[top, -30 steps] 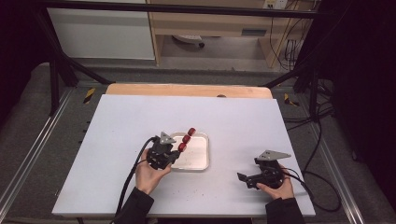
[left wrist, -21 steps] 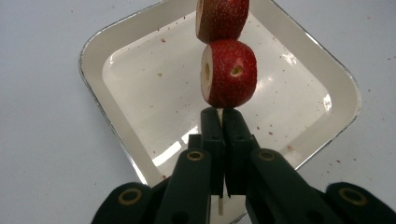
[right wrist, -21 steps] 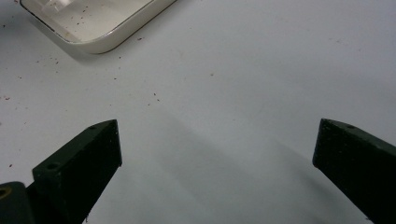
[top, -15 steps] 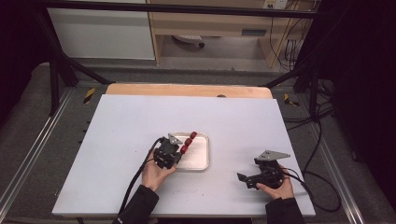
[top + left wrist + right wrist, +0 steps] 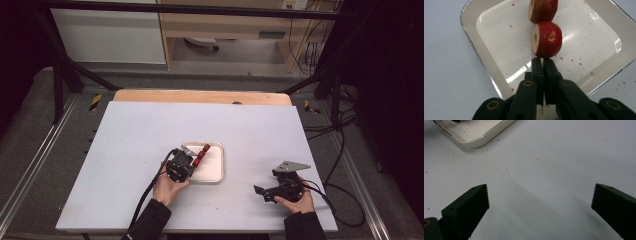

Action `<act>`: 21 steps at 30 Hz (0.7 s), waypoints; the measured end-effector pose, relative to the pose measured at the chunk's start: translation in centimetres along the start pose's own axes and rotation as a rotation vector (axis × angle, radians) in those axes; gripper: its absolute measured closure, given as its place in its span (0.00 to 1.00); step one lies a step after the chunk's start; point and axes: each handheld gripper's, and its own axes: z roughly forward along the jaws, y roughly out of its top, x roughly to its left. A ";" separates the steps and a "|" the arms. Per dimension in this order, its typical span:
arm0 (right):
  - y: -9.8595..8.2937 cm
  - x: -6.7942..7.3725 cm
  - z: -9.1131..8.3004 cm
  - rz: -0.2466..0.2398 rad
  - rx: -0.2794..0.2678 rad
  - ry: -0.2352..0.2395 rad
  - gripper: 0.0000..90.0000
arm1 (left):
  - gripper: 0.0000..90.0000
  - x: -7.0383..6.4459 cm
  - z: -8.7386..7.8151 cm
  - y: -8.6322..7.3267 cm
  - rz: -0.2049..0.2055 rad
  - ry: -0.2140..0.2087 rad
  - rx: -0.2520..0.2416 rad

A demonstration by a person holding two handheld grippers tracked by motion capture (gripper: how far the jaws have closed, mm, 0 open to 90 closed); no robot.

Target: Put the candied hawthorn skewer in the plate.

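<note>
Left gripper view, left claw [image 5: 543,61] clenched on strawberry skewer [image 5: 546,38] over white tray [image 5: 486,62], right claw [image 5: 540,200] released on table [image 5: 554,157].

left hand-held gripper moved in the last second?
Yes. The left hand-held gripper with its strawberry skewer shifted slightly left and toward the person across the white tray.

Strawberry skewer partly cut off

In the left gripper view, the upper strawberry slice [image 5: 543,10] is cropped at 12 o'clock; the skewer stick [image 5: 541,60] is mostly hidden between the jaws.
</note>
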 end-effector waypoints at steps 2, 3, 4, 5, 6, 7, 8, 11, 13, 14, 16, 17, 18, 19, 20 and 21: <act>0.0 0.0 0.0 0.000 -0.001 0.000 0.02 | 0.98 0.0 0.0 0.0 0.000 -0.001 0.002; 0.0 0.0 0.0 0.000 0.000 0.001 0.02 | 0.98 0.0 0.0 0.0 0.000 -0.001 0.002; 0.0 0.0 0.0 0.002 0.000 0.001 0.02 | 0.97 0.0 0.0 0.0 0.001 0.000 0.000; 0.0 0.0 0.0 0.000 -0.001 0.000 0.02 | 0.97 0.0 0.0 0.0 0.002 0.002 0.000; 0.0 0.0 0.0 0.000 -0.001 0.000 0.02 | 0.97 0.0 0.0 0.0 0.002 0.001 -0.001; 0.0 0.0 0.0 0.000 0.001 0.000 0.02 | 0.97 0.0 -0.1 0.0 0.004 0.001 -0.003; 0.0 0.0 0.0 0.000 0.000 0.000 0.02 | 0.96 0.1 -0.2 0.0 0.006 0.000 -0.005; 0.0 0.0 0.0 -0.001 -0.002 -0.001 0.02 | 0.92 0.3 -0.7 0.0 0.010 -0.009 -0.026; 0.0 0.0 0.0 -0.001 -0.002 -0.001 0.02 | 0.87 0.4 -1.1 -0.1 0.012 -0.024 -0.039; 0.0 0.0 0.0 0.004 -0.002 -0.001 0.02 | 0.84 0.5 -1.3 -0.1 0.019 -0.031 -0.043; 0.0 0.0 -0.1 0.003 -0.003 -0.001 0.02 | 0.77 0.7 -1.6 -0.1 0.031 -0.036 -0.055; 0.0 0.0 -0.1 0.006 -0.003 0.000 0.02 | 0.74 0.8 -1.8 -0.2 0.034 -0.041 -0.061; 0.0 0.0 -0.1 0.007 -0.003 0.000 0.02 | 0.71 0.9 -2.1 -0.2 0.035 -0.049 -0.065; 0.0 0.0 -0.1 0.007 -0.003 -0.001 0.02 | 0.67 1.1 -2.3 -0.2 0.039 -0.059 -0.064; 0.1 0.0 -0.1 0.009 -0.003 -0.001 0.02 | 0.63 1.2 -2.5 -0.3 0.042 -0.069 -0.068; 0.1 0.0 -0.1 0.010 -0.004 -0.001 0.02 | 0.58 1.3 -2.7 -0.4 0.047 -0.074 -0.068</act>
